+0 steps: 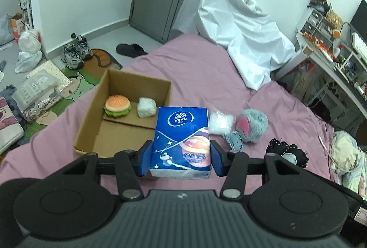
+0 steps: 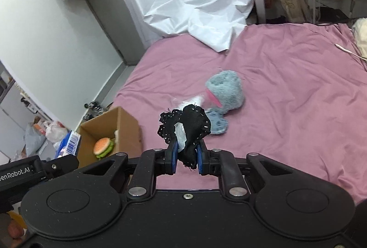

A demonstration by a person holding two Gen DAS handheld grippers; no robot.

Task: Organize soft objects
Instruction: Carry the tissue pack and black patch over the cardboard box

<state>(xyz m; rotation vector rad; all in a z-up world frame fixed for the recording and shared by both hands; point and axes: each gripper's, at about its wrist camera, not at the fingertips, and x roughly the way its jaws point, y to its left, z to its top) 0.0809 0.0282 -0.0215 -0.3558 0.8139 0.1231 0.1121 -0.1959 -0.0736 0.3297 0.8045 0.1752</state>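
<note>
1. Left gripper (image 1: 181, 157): jaws clamped on the short sides of a blue tissue pack (image 1: 182, 141), near its lower end. Pack is held off the pink bed (image 1: 195, 69), just right of the cardboard box (image 1: 91, 124).
2. Handling, tissue pack: judged light, compressible, with a slick plastic wrap. A grip across the narrow width suits it; too hard a squeeze would dent it, too light and the film may slip.
3. Orientation: the pack's long axis runs away from the left gripper, logo end farthest out, printed face up towards the camera.
4. Right gripper (image 2: 187, 159): jaws closed tight on a black fabric scrunchie (image 2: 185, 131), carried clear of the bed. Limp, very light; the pinch on bunched cloth looks secure. The loop flops up and out past the fingertips, no fixed axis.
5. Box already holds a toy burger (image 1: 118, 105) and a white wrapped bundle (image 1: 146, 107).
6. Left on the bed: grey plush toy (image 2: 226, 92) and a white packet (image 1: 221, 121), touching.
</note>
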